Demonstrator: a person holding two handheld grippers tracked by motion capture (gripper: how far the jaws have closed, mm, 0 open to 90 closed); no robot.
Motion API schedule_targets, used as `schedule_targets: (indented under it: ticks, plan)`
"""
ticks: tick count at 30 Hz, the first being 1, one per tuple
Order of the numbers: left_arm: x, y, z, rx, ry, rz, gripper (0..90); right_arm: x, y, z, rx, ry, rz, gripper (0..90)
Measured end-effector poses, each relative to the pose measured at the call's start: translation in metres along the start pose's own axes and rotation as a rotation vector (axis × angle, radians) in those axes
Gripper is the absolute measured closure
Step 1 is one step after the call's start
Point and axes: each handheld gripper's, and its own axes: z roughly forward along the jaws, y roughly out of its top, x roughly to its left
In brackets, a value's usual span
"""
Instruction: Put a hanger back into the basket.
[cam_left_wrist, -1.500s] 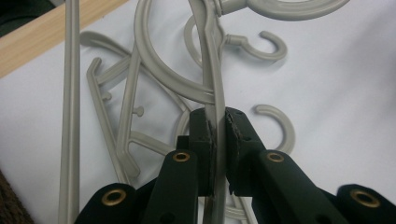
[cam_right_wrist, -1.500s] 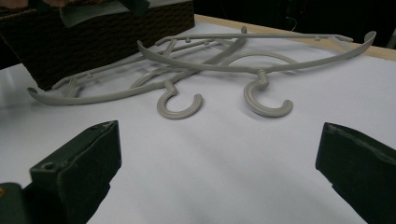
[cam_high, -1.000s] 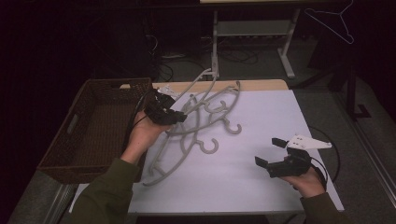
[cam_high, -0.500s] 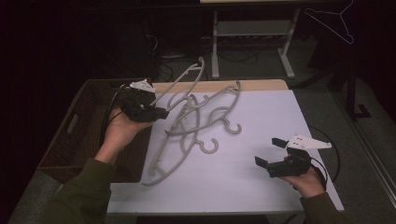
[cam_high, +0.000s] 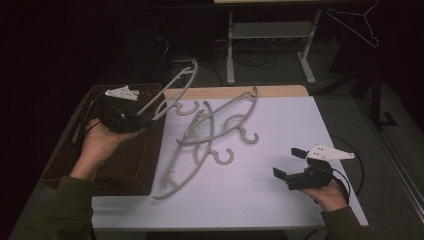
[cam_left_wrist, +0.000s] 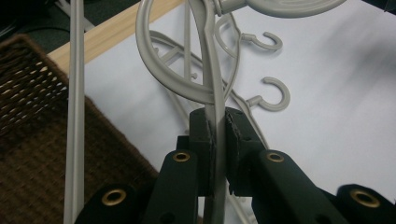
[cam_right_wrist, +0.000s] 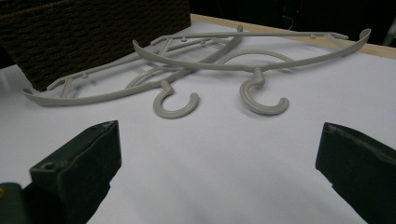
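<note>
Left tongs (cam_high: 145, 121) clamp grey hanger (cam_high: 172, 95) | right tongs (cam_high: 289, 162) gape | writing: unreadable

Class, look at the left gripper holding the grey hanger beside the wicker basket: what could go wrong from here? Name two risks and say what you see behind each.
1. The left gripper pinches only a thin bar of the lifted hanger, so it might twist or slip out.
2. Its hook hangs close to the two hangers lying crossed on the table, so it may snag and drag them towards the basket.
</note>
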Motion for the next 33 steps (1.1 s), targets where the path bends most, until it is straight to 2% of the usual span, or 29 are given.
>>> schedule_targets:
  ticks: [13, 19, 24, 33]
  plan:
    - [0.020, -0.028, -0.028, 0.001, 0.030, -0.026, 82.5, -0.001, -0.001, 0.001, 0.001, -0.006, 0.004, 0.0]
    - [0.029, -0.042, -0.038, 0.033, 0.056, -0.034, 82.5, -0.001, -0.001, 0.001, 0.006, -0.008, 0.006, 0.0]
    - [0.037, -0.054, -0.049, 0.029, 0.067, -0.060, 82.5, -0.002, -0.002, 0.001, 0.006, -0.011, 0.004, 0.0]
    - [0.044, -0.070, -0.057, 0.058, 0.078, -0.079, 82.5, -0.002, -0.002, 0.001, 0.007, -0.014, 0.001, 0.0]
